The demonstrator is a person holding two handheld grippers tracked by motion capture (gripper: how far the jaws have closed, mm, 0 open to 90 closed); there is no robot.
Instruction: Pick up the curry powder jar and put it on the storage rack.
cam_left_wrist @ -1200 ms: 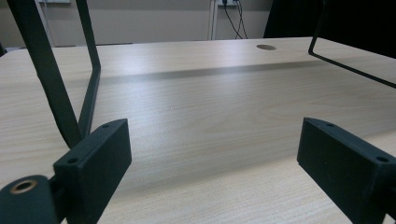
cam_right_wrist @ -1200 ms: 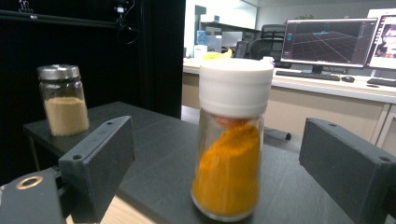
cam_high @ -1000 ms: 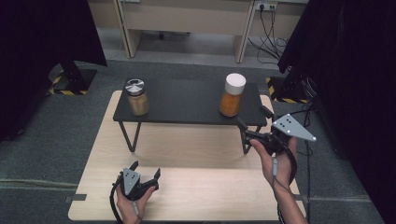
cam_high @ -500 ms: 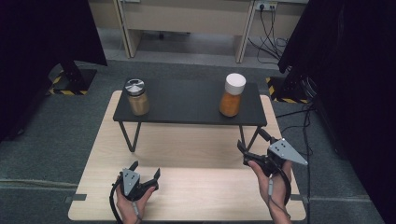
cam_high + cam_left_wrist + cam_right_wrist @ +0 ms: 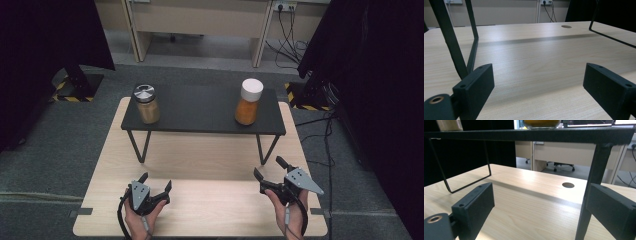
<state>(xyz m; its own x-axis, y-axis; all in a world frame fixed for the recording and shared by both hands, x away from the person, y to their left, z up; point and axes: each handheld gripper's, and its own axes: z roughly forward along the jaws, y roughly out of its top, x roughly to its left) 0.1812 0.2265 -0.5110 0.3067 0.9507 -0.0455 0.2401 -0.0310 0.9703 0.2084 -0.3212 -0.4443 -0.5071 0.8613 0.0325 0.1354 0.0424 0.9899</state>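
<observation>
Wooden table (image 5: 200, 200): 2 grippers (open) resting.

Both tongs are chunky black plastic. The left tongs (image 5: 156, 186) have a small grey block on top and a black cable looping off at 7 o'clock. The right tongs (image 5: 270, 172) wear a grey three-cornered plate with tiny dark screw dots. Up close, each jaw is a flat slab with two little holes, plus a brass-ringed bolt hole.

Table (image 5: 200, 165): pale wood-grain top, smooth, slight sheen. Shelf (image 5: 200, 107): matt black, thin metal legs. Jars (image 5: 147, 104): clear glass, glossy; one metal lid, one white plastic cap.
</observation>
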